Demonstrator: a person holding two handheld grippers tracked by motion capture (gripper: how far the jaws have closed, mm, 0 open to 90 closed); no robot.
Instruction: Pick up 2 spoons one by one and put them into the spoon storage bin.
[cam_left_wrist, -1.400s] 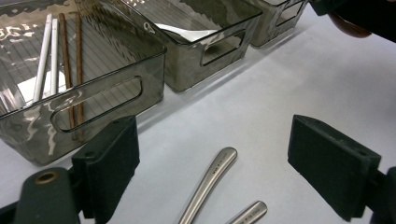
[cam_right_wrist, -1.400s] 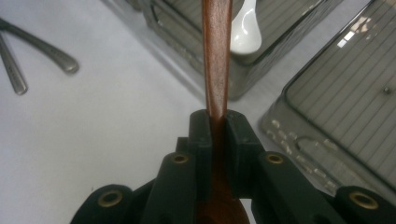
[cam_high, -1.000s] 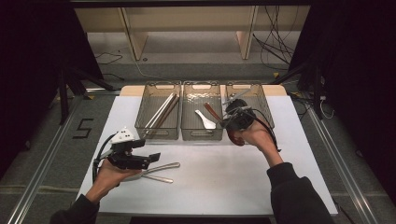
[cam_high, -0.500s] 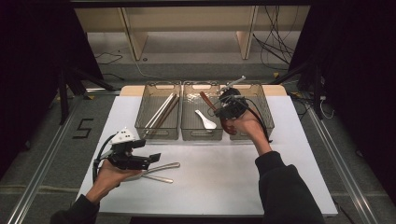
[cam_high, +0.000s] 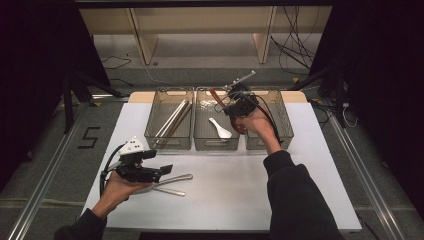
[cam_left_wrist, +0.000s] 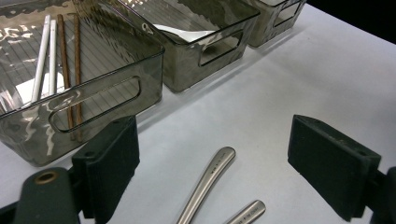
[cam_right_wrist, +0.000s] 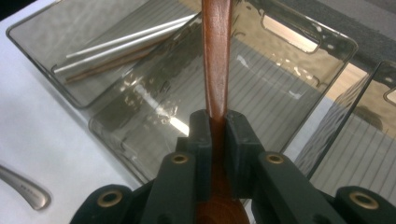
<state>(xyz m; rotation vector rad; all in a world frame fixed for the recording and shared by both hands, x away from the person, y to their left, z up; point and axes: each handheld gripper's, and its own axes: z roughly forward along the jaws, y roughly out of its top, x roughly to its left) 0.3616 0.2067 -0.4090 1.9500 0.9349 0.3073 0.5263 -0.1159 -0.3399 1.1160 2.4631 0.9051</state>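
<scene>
Your right gripper (cam_right_wrist: 215, 128) clamps brown wooden spoon (cam_right_wrist: 216, 56), held above middle smoked-plastic bin (cam_high: 216, 145). Lower it beside white ceramic spoon (cam_high: 220, 128) before releasing. Left gripper (cam_left_wrist: 233, 158), jaws wide, hovers over steel utensil handles (cam_left_wrist: 205, 184) on table, in front of that bin.

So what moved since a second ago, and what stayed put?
The right gripper, shut on the brown wooden spoon, moved forward from the right bin to above the middle bin. The left gripper stayed open over the metal handles. The white spoon and chopsticks stayed put.
</scene>
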